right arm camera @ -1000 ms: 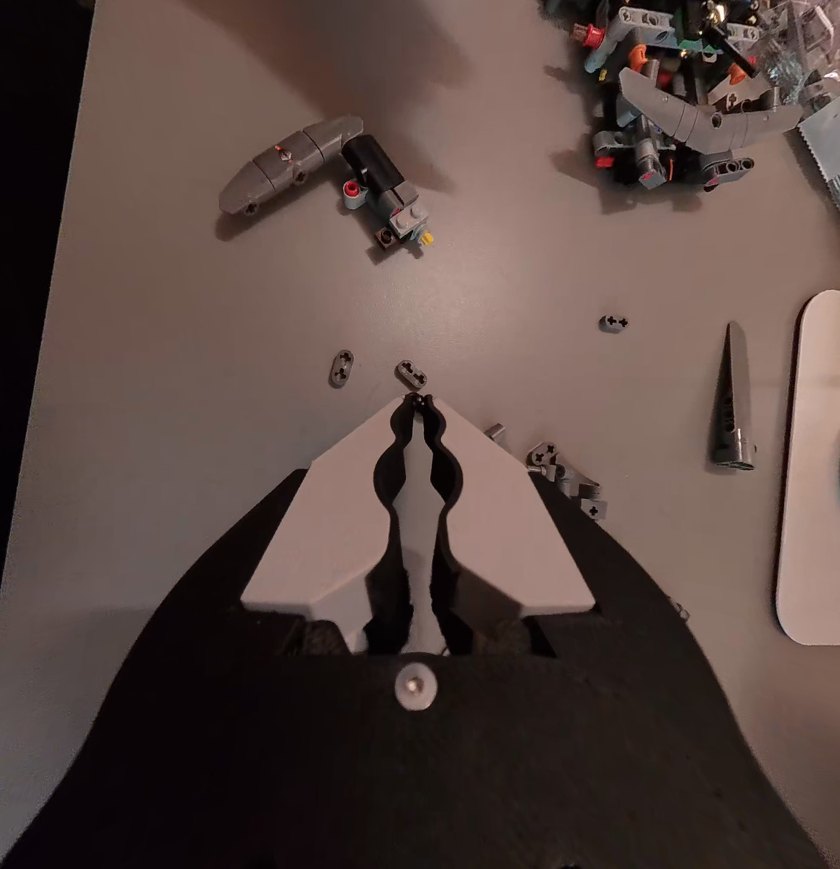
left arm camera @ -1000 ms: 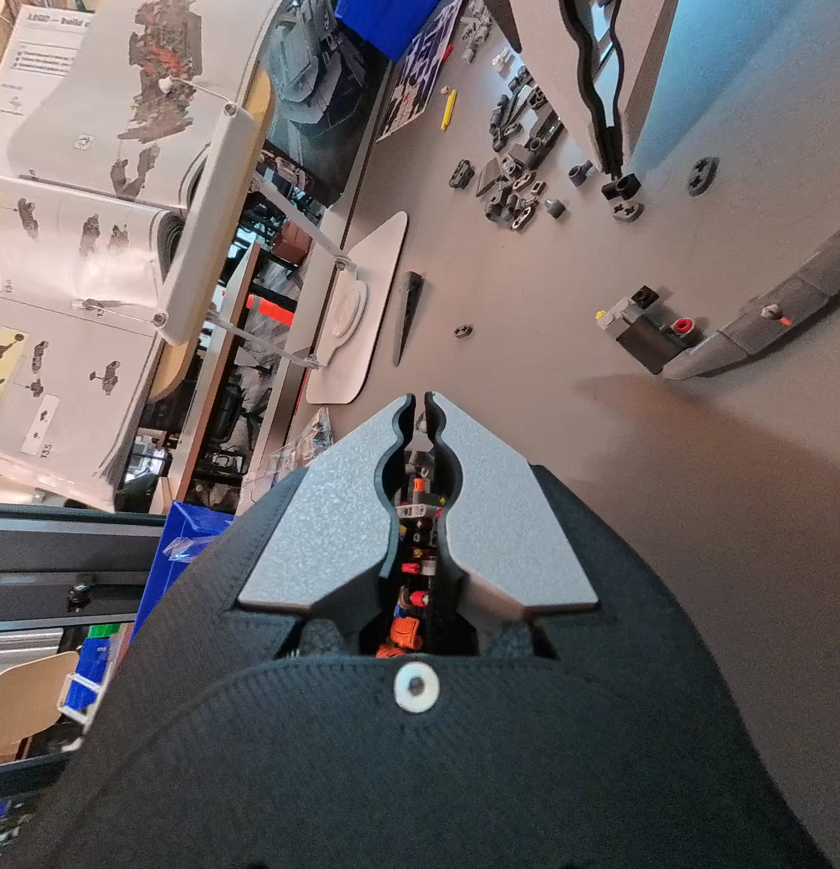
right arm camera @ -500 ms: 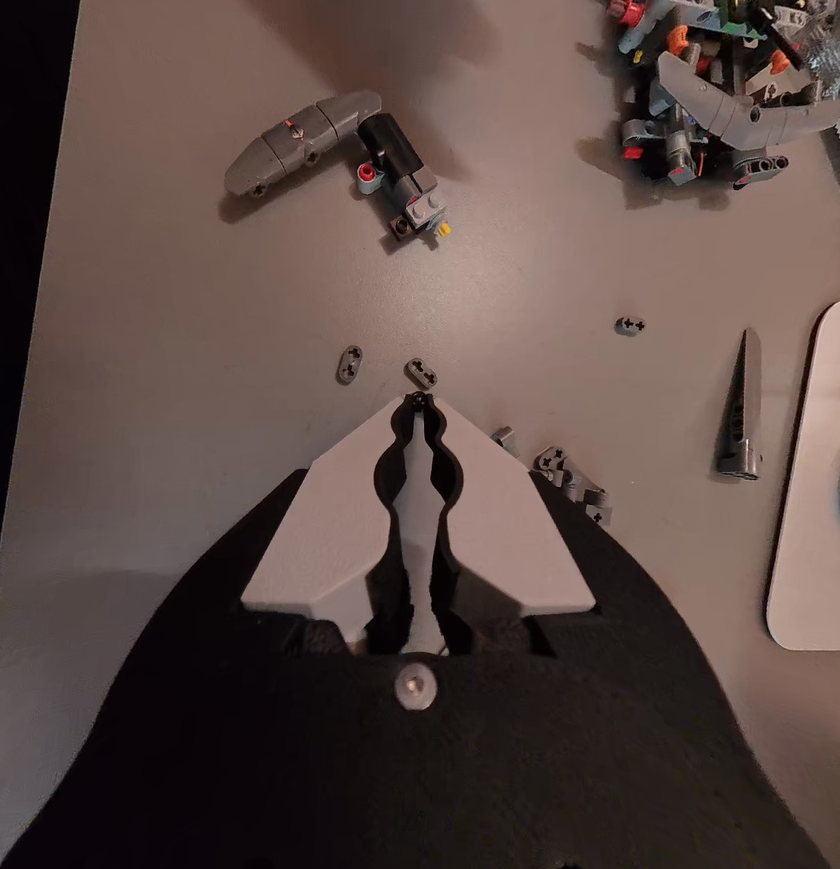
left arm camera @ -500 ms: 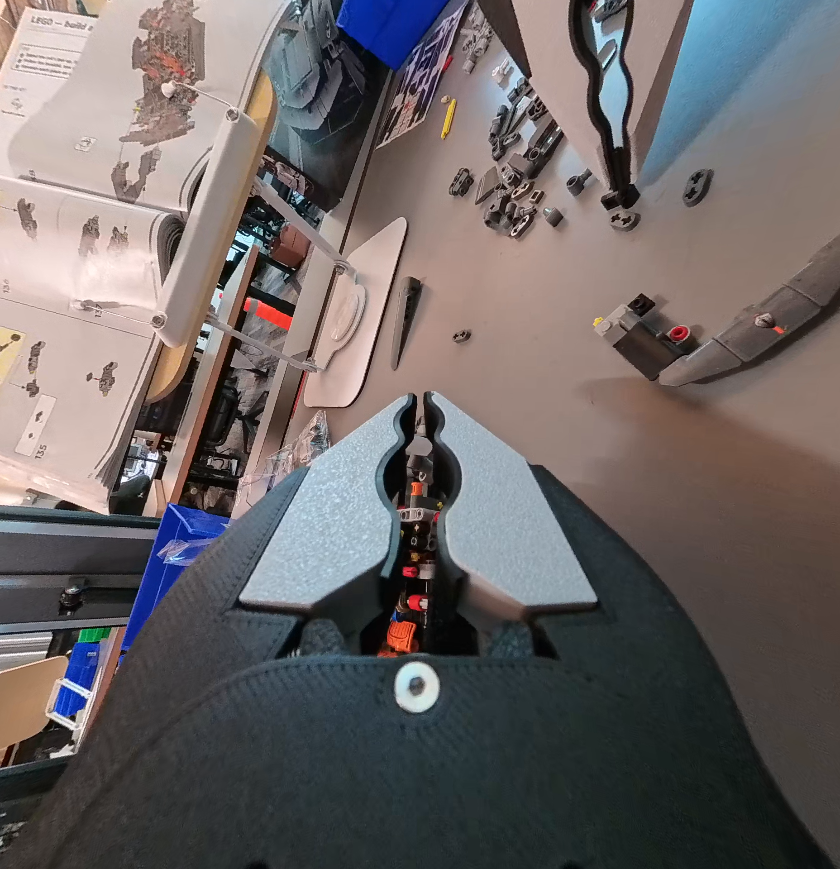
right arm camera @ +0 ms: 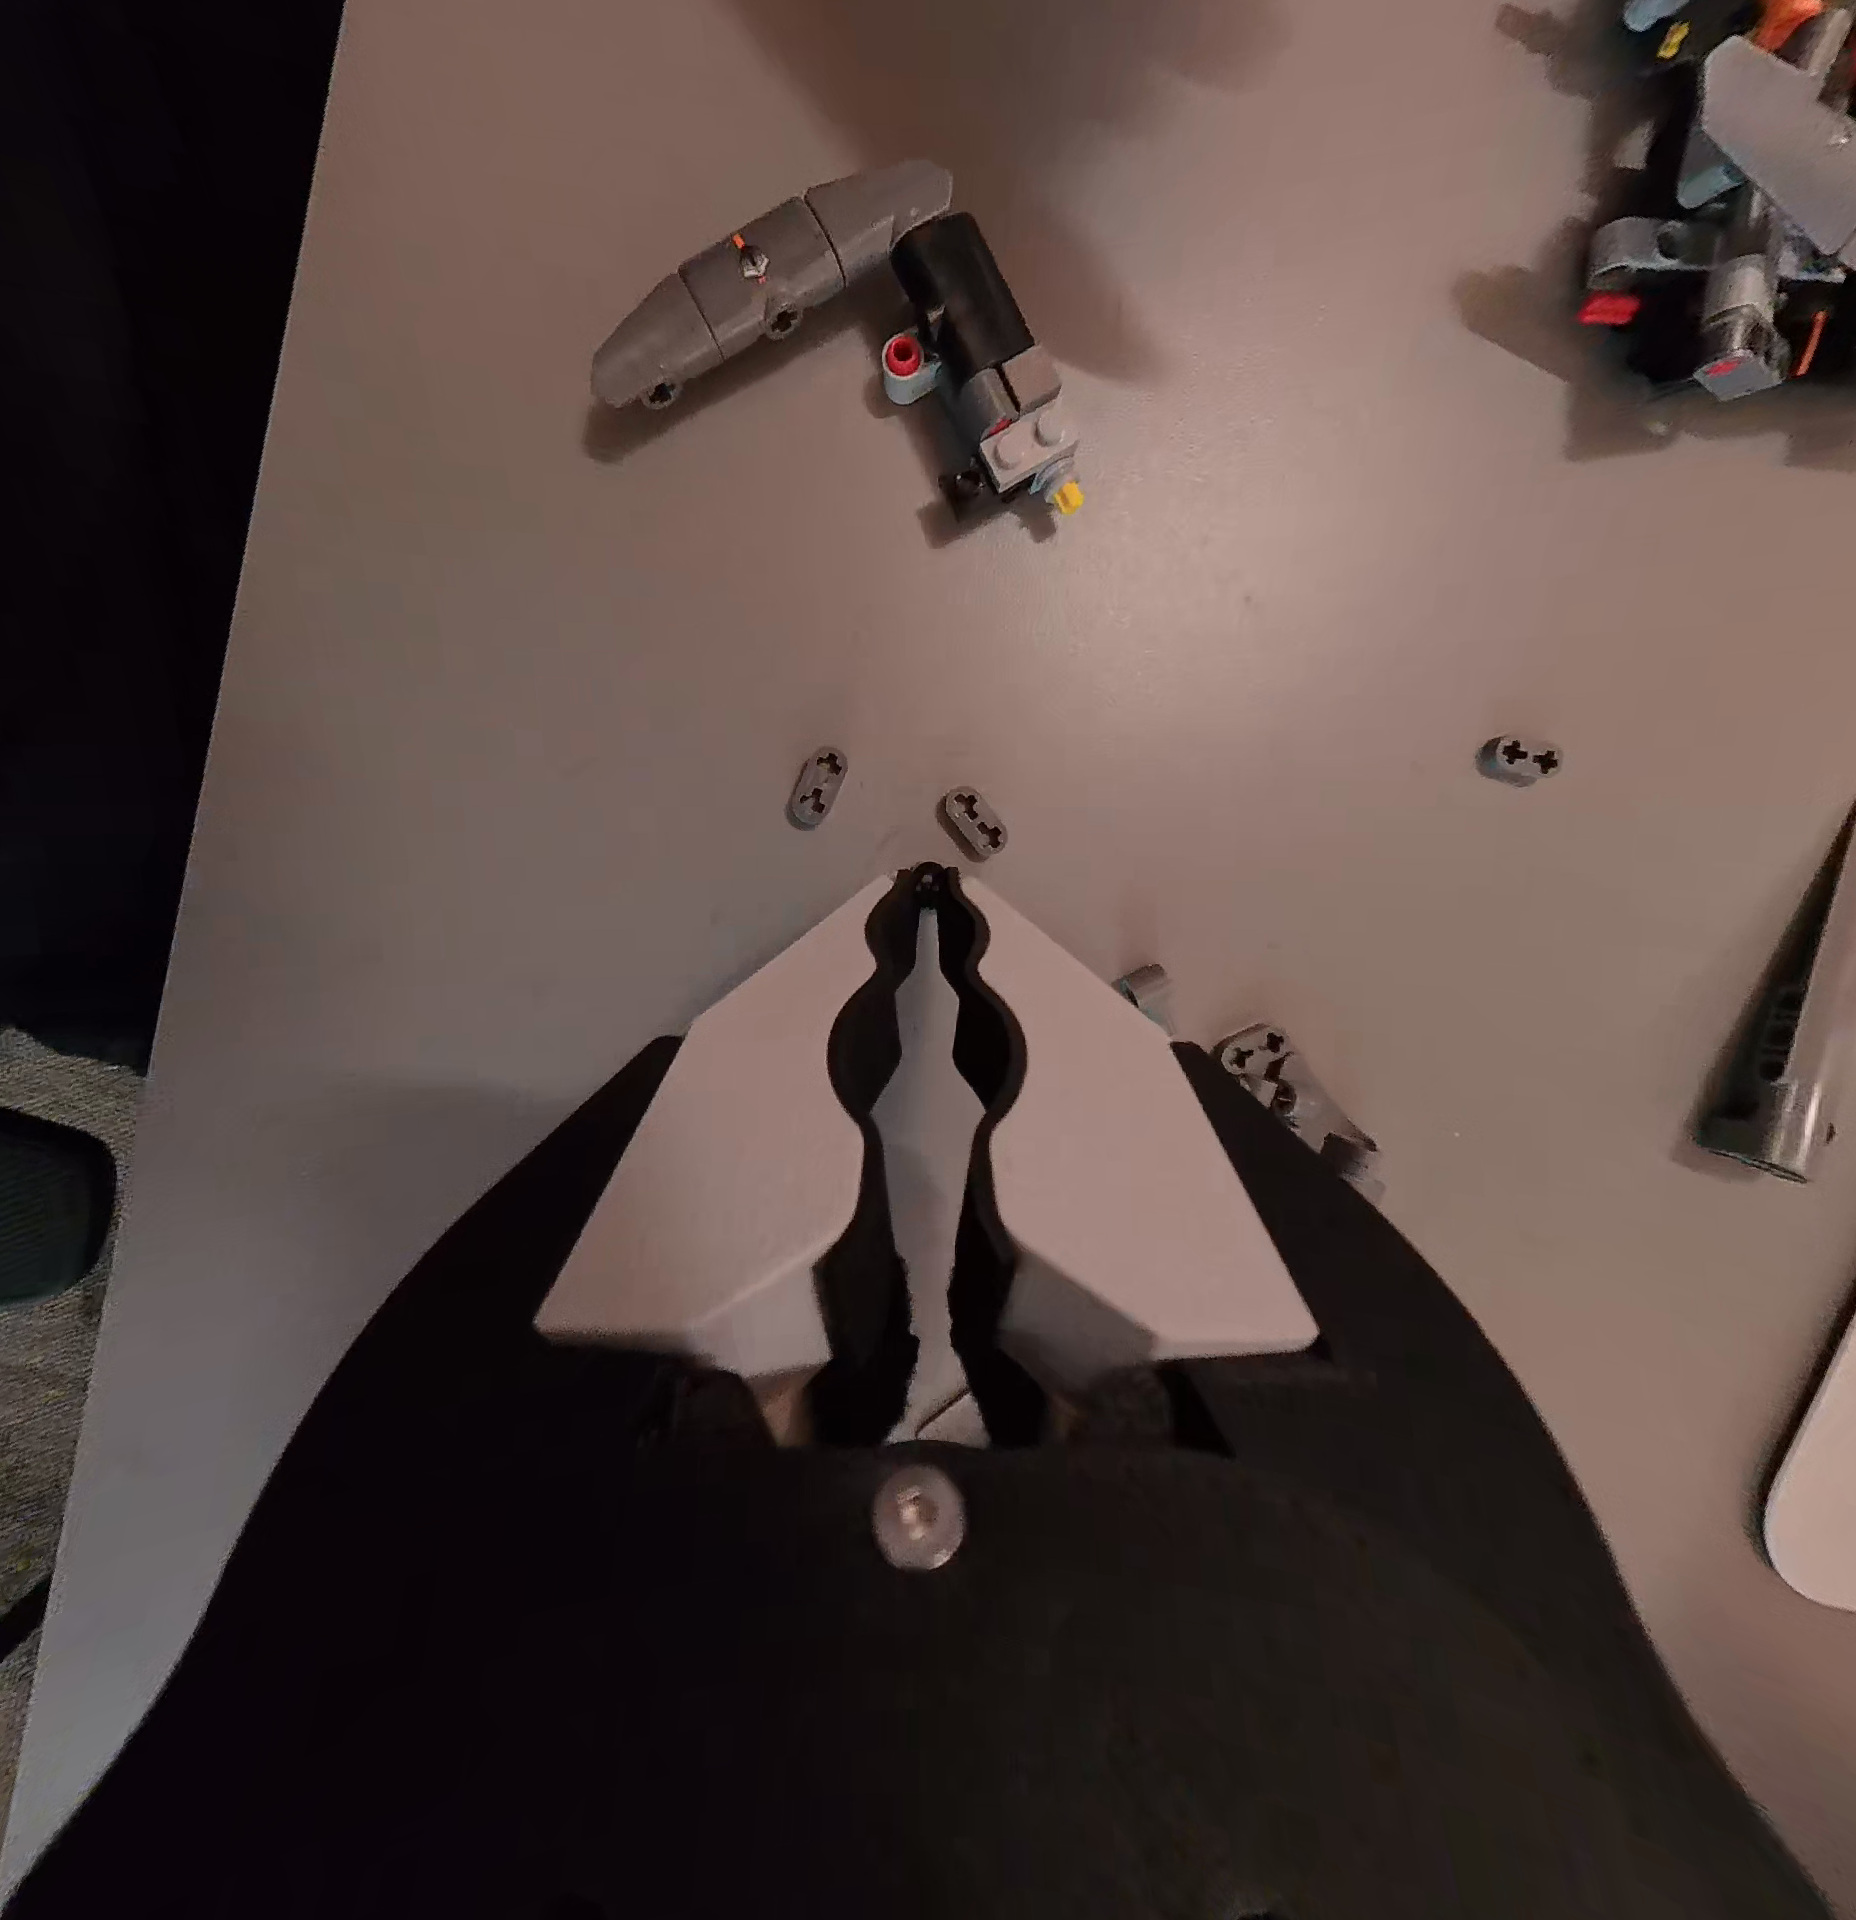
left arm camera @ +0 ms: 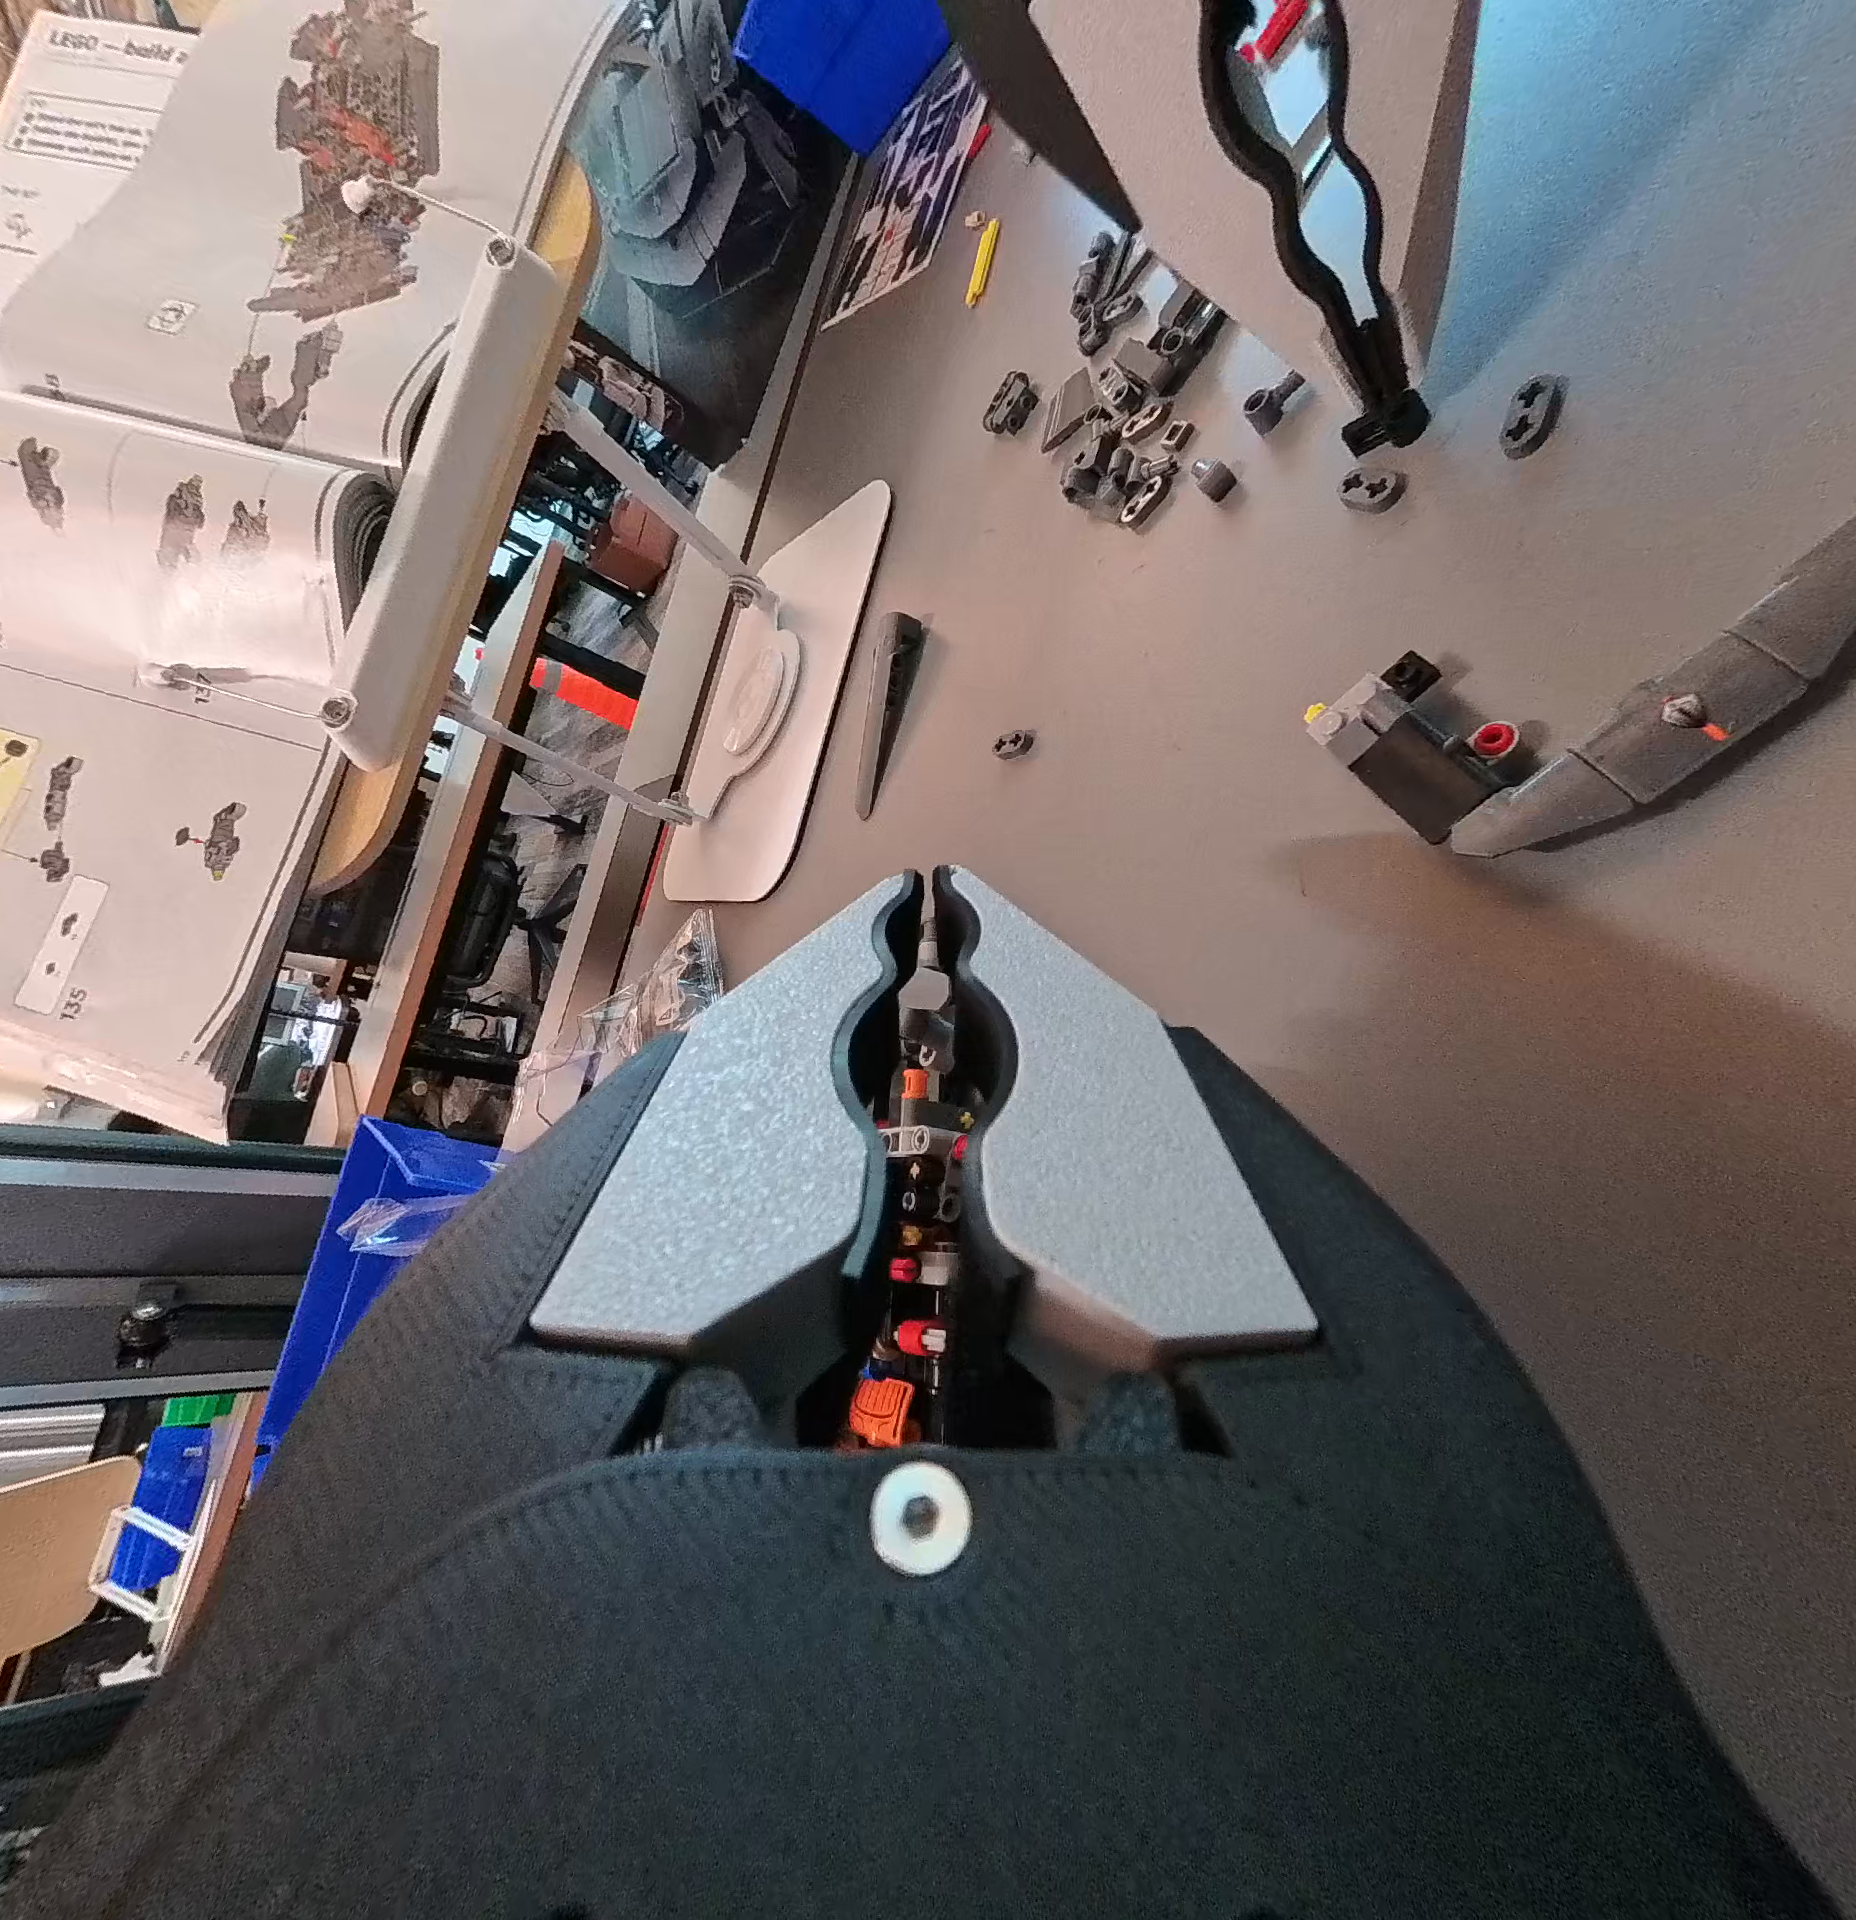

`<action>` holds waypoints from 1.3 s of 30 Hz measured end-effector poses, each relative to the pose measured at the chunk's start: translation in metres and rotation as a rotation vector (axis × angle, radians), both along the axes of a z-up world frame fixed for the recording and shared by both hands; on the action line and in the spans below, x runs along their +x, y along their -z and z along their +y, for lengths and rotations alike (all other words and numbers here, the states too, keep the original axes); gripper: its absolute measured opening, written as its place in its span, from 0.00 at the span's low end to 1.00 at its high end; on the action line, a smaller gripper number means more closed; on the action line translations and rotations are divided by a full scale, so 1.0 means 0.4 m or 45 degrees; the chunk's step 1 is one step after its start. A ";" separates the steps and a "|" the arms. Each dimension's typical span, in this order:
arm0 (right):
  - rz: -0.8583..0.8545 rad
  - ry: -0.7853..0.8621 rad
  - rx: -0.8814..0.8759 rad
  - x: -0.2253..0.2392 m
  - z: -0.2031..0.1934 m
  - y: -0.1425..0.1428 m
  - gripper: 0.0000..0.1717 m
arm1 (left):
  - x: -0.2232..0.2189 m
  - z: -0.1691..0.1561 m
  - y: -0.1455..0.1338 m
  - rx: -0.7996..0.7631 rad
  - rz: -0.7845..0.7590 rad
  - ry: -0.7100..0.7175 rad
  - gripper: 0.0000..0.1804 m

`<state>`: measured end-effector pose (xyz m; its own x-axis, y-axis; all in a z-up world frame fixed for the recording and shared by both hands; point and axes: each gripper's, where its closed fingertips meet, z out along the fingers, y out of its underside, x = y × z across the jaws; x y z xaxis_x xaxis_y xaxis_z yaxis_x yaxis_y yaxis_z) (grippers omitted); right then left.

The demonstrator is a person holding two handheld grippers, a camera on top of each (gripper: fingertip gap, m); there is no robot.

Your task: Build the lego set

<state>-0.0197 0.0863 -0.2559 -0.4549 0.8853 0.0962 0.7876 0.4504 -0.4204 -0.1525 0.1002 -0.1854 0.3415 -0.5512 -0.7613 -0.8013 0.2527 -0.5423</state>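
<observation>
Left wrist view: the left hand-held gripper is hovering over a grey tabletop, its two grey fingers drawn together with only a thin slit showing at the tips. Through the slit behind the tips, a jumble of small grey, black, red and orange building pieces is showing. Nothing is plainly clamped. To the left, an open instruction booklet is resting on a white stand, with a dark grey spike piece lying just beside the stand's base. Far across the tabletop, the right hand-held gripper is pointing down beside a scatter of loose grey parts. To the right, a black-and-grey block assembly is touching a curved grey segment.

Right wrist view: the right hand-held gripper is pinching a small black piece at its fingertips, low over the tabletop. Two grey oval connectors are lying just beyond the tips, the right-hand one nearest. The block assembly is sitting farther off.
</observation>
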 end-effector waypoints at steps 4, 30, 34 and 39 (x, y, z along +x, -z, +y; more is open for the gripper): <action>-0.041 -0.038 -0.030 0.001 0.000 0.001 0.01 | 0.000 0.000 0.000 -0.002 0.000 0.002 0.00; -0.257 -0.184 -0.078 0.004 0.000 0.011 0.01 | 0.006 -0.004 -0.004 -0.004 -0.012 0.017 0.00; -0.190 -0.138 -0.080 0.003 0.000 0.009 0.01 | 0.008 -0.006 -0.003 -0.006 -0.014 0.025 0.00; -0.148 -0.110 -0.080 0.003 0.001 0.007 0.01 | 0.013 -0.002 0.002 -0.015 -0.004 0.027 0.00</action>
<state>-0.0186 0.0865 -0.2587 -0.5344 0.8451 -0.0163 0.7922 0.4941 -0.3582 -0.1475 0.0994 -0.1863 0.3322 -0.5675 -0.7534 -0.7940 0.2630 -0.5481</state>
